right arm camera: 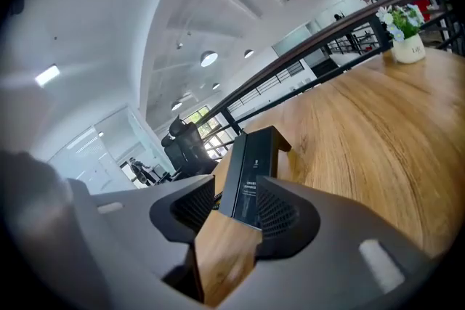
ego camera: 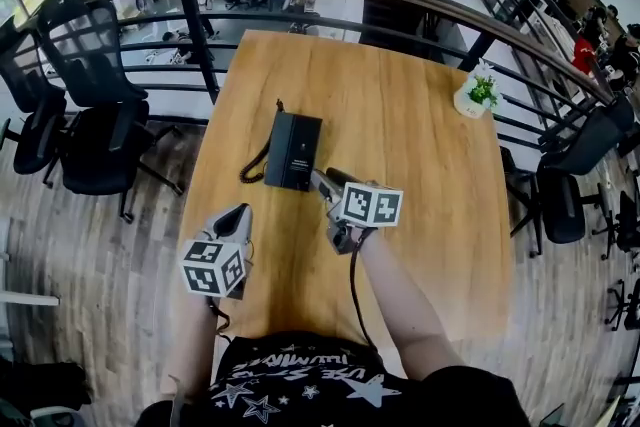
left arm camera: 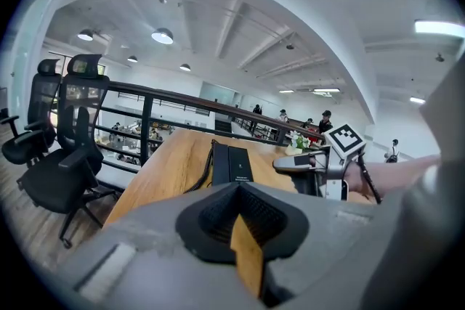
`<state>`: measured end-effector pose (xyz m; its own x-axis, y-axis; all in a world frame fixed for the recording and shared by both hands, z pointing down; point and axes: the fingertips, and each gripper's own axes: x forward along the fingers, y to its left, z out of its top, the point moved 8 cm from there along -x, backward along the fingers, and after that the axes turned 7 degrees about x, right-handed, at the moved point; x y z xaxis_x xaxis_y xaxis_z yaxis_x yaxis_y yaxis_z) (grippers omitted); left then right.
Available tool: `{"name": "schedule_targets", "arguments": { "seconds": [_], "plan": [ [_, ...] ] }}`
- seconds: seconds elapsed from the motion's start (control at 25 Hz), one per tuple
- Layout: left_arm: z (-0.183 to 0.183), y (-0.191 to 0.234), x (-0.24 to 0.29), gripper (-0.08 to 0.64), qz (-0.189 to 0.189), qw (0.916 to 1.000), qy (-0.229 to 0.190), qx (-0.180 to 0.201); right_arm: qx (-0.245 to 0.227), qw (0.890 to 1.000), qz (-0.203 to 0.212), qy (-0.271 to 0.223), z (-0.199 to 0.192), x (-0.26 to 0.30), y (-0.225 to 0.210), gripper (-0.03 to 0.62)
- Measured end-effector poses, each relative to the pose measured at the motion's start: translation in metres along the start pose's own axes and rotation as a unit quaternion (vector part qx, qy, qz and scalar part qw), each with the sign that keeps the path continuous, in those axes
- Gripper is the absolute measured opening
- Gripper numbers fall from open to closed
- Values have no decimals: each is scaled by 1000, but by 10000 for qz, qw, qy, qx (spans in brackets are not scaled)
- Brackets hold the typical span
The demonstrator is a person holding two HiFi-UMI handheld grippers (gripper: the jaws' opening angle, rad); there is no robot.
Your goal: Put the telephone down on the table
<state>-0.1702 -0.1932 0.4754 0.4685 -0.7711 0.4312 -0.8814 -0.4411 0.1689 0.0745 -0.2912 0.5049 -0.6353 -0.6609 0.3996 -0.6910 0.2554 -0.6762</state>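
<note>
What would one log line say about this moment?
telephone: lying flat on wooden table | right tool: open, empty, near telephone | left tool: shut, empty, further back

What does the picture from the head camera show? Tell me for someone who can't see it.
A black telephone lies flat on a wooden table. The left gripper and right gripper hover on the near side of it. A small potted plant stands far right.

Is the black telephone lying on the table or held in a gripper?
Lying flat: the telephone rests on the table, and the right gripper has open jaws, not clamping it.
</note>
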Motion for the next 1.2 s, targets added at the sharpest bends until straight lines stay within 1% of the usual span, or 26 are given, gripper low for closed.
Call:
{"name": "schedule_targets", "arguments": {
  "seconds": [0.12, 0.24, 0.4, 0.56, 0.8, 1.04, 1.16, 1.2],
  "plan": [
    [-6, -11, -11, 2, 17, 10000, -16, -16, -294, 9996, -13, 34, -9, -15, 7, 146],
    [-12, -25, -22, 2, 8, 10000, -13, -7, -529, 9985, -18, 167, -23, -31, 11, 144],
    [-22, -38, -43, 2, 6, 10000, 26, 38, -673, 9975, -33, 198, -42, -54, 18, 133],
    [-33, -51, -59, 2, -3, 10000, 52, 30, -719, 9971, -4, 232, -60, -74, 25, 121],
    [-53, -78, -80, 2, 3, 9999, 151, 45, -808, 9964, -58, 240, -89, -112, 21, 66],
    [-69, -116, -93, 2, 38, 9998, 204, 69, -658, 9976, -141, 138, -105, -157, -1, 32],
    [-86, -134, -104, 2, 88, 9998, 192, 34, -642, 9978, -135, 94, -121, -180, -11, 0],
    [-92, -141, -107, 2, 106, 9998, 188, 19, -636, 9979, -114, 83, -126, -188, -13, 0]
  ]
}}
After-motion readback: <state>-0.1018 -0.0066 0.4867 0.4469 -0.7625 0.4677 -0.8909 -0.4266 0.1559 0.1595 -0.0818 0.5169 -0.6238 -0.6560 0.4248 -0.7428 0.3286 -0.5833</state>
